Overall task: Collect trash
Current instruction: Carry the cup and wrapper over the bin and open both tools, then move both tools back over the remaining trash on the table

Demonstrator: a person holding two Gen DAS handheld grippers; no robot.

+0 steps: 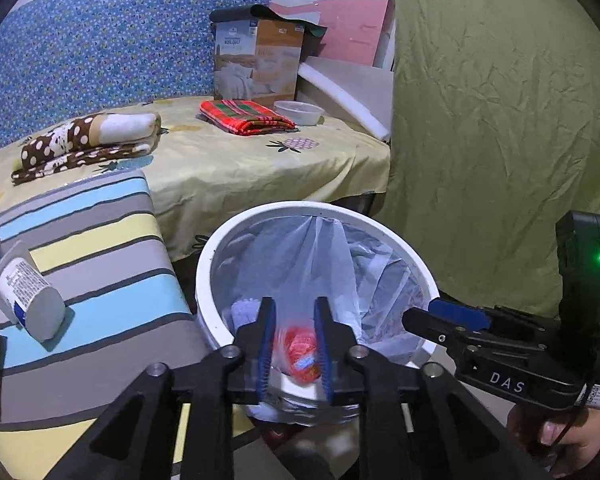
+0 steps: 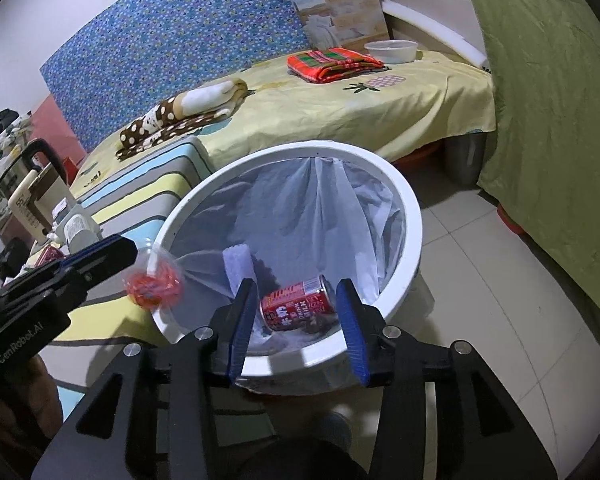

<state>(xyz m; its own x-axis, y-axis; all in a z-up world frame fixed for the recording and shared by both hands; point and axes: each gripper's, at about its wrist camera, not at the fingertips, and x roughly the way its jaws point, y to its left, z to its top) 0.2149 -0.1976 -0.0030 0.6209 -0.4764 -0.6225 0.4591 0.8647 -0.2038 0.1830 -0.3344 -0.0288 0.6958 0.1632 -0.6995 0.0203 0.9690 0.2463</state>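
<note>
The red can (image 2: 298,304) lies on its side inside the white bin (image 2: 404,200), on the clear liner. Seen from the right wrist it sits between the pads of the right tongs (image 2: 296,328), yet those pads stand apart and press on nothing. It looks light, thin-walled and smooth, likely to dent; a hold across its round middle would suit it best.

The red-and-clear wrapper (image 2: 154,282) hangs at the tip of the left tongs (image 2: 134,254), over the bin's rim at about nine o'clock. From the left wrist it shows between half-open pads, and whether they pinch it I cannot tell. It seems nearly weightless, crinkly and slippery; a pinch on its twisted neck should hold best.

A pale purple sponge (image 2: 238,262) stands in the bin at about eleven o'clock from the can.

Around the bin: a striped cushion (image 1: 96,248) at nine o'clock carries a white tube (image 1: 28,296); the bed (image 1: 236,168) at twelve o'clock bears a folded spotted blanket (image 1: 88,140), a red plaid cloth (image 1: 246,116), a clear tub (image 1: 298,112) and a box (image 1: 256,60). A green cover (image 1: 500,120) hangs at two o'clock. Nothing blocks the bin's mouth.
</note>
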